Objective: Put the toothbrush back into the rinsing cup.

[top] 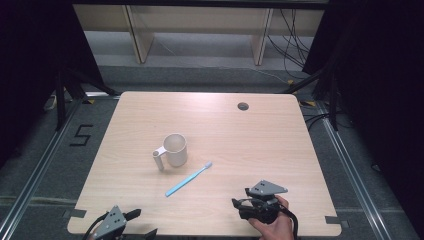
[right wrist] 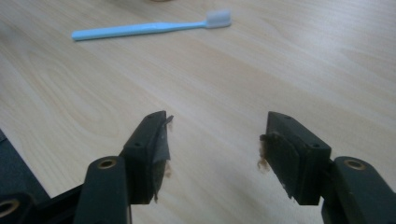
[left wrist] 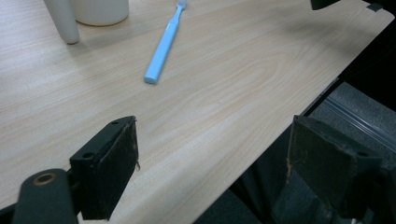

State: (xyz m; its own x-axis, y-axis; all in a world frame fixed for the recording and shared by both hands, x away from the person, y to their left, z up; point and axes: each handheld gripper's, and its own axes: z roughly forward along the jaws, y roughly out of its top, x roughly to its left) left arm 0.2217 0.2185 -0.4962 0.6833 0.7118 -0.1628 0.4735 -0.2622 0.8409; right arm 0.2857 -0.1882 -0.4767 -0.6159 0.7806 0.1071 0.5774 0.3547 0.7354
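A light wooden tabletop (top: 250,135) with rounded corners carries a small round grommet hole (top: 243,106) near its far edge. Past that edge, pale wooden furniture legs (top: 261,37) rise from a grey floor (top: 200,75), and dark cables (top: 292,35) hang and trail at the far right. A black numeral five (top: 81,135) is marked on the floor left of the tabletop, beside a metal rail (top: 42,167).

Light-blue toothbrush (top: 188,179) flat on table, diagonal, white bristles toward white mug (top: 175,149).
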